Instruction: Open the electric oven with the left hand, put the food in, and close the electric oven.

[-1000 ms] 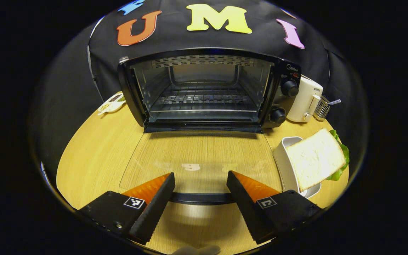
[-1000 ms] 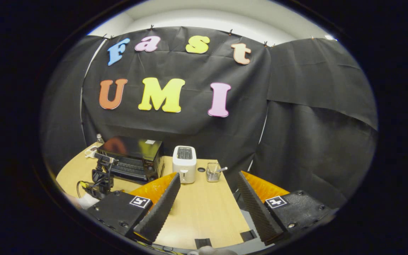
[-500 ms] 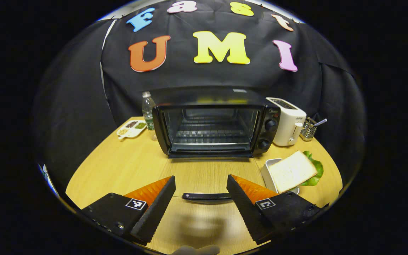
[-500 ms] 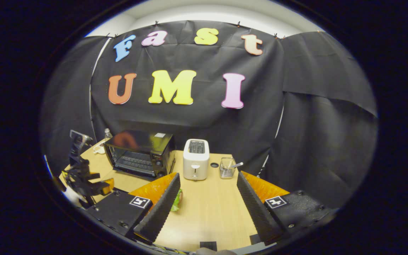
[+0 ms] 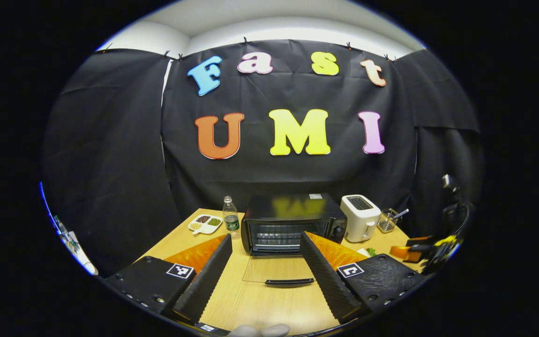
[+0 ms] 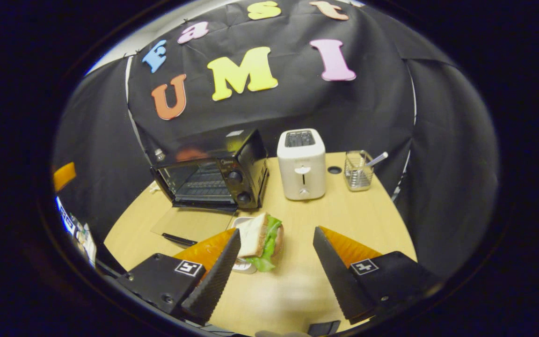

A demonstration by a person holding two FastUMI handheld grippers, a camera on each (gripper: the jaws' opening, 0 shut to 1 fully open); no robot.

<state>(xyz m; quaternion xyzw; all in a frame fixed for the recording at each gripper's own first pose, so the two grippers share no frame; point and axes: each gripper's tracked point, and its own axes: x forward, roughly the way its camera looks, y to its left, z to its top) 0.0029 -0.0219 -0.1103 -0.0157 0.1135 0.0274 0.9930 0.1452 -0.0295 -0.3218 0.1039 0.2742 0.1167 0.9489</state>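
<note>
The black electric oven (image 5: pixel 293 223) stands at the back of the round wooden table (image 5: pixel 260 309) with its glass door (image 5: pixel 274 270) folded down flat, handle (image 5: pixel 289 282) nearest me. My left gripper (image 5: pixel 265 276) hovers open well back from that handle, holding nothing. In the right gripper view the oven (image 6: pixel 213 171) is at the upper left with its rack showing. A sandwich (image 6: pixel 262 236) of white bread and lettuce leans in a small white dish (image 6: pixel 243 267) in front of the oven's knobs. My right gripper (image 6: pixel 274 276) is open, the sandwich just beyond its left fingertip.
A white toaster (image 6: pixel 301 164) and a wire holder (image 6: pixel 358 171) with a utensil stand right of the oven. A water bottle (image 5: pixel 231 219) and a divided snack dish (image 5: pixel 205 223) sit left of it. The other gripper (image 5: pixel 431 248) shows at the far right of the left gripper view.
My left gripper has drawn back and risen away from the open oven door. My right gripper has tipped down and come closer to the table, bringing the sandwich in front of its fingers.
</note>
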